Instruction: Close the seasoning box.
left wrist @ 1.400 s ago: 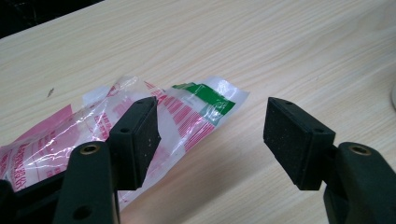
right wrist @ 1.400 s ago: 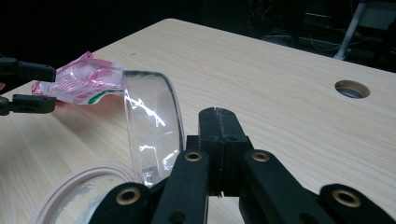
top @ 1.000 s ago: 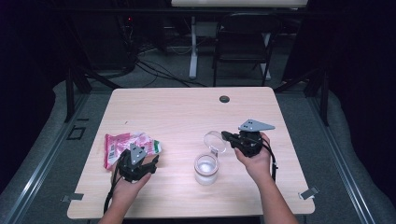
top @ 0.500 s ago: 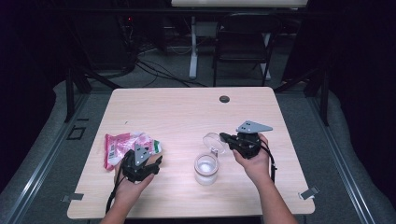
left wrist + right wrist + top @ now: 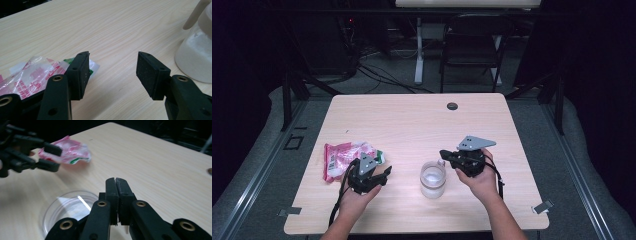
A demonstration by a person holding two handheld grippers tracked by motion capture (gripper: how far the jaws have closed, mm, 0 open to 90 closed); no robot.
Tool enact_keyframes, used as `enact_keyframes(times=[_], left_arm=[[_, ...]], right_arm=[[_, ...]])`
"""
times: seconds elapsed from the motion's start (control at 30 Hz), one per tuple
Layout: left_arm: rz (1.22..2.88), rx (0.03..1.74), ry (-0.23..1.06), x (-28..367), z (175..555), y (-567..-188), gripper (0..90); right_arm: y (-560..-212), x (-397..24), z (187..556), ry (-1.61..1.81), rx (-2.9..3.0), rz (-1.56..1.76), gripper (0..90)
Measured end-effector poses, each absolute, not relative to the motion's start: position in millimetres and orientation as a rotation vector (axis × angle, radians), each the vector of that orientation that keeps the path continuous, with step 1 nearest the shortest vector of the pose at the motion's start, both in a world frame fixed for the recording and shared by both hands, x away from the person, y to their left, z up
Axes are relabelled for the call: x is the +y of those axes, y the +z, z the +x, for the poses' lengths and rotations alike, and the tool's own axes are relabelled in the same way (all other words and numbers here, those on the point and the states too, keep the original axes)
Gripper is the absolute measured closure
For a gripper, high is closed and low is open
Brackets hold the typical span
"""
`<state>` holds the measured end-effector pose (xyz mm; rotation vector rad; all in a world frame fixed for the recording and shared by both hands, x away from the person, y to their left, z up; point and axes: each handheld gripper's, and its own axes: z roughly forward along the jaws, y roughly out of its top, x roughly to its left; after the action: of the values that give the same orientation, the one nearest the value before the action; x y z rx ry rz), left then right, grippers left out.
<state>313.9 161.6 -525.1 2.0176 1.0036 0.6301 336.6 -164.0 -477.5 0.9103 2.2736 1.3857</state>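
The clear glass jar (image 5: 432, 179) is standing upright on the counter (image 5: 412, 120) between the two hands, with white powder filling its lower part. It is probably fairly heavy, rigid, smooth and breakable, so the handle at its rim looks like the safest place to grip. The right tool (image 5: 446, 154) is sitting at about two o'clock from the jar, its jaws pressed together; whether they are pinching the jar's handle cannot be told. The right hand (image 5: 482, 176) is cupping the tool from behind, wrist low, jaws aiming toward nine o'clock.

The crumpled pink and green packet (image 5: 343, 157) is lying at nine o'clock from the jar; it is likely light, soft and crinkly, best pinched at a loose edge. The left tool (image 5: 386, 172) is hovering just beside it, its jaws parted with nothing between them, and they have just been closing.
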Motion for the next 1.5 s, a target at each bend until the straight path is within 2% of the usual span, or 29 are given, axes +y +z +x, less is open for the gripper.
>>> enact_keyframes(times=[0.3, 0.5, 0.6, 0.8, 1.17, 1.5], left_arm=[[2.004, 0.977, 0.621, 157.7, 318.2, -522.5, 44.0], [1.984, 0.982, 0.617, 161.4, 319.8, -519.5, 44.0], [1.975, 0.987, 0.617, 163.8, 320.1, -518.1, 44.0], [1.951, 0.998, 0.611, 169.9, 321.2, -514.8, 43.9], [1.893, 1.048, 0.624, 187.9, 325.0, -509.7, 43.5], [1.867, 1.113, 0.650, 205.2, 330.7, -512.0, 42.4]], right_arm=[[-478.2, -149.8, 323.7, 1.365, 2.339, 0.812, 83.3], [-473.7, -150.8, 320.7, 1.390, 2.337, 0.812, 69.8], [-471.7, -151.4, 321.6, 1.412, 2.333, 0.825, 58.5], [-466.0, -153.9, 322.0, 1.415, 2.302, 0.850, 48.0], [-461.4, -174.2, 328.7, 1.378, 2.218, 0.942, 41.6], [-473.7, -207.1, 339.8, 1.291, 2.020, 1.107, 41.5]])
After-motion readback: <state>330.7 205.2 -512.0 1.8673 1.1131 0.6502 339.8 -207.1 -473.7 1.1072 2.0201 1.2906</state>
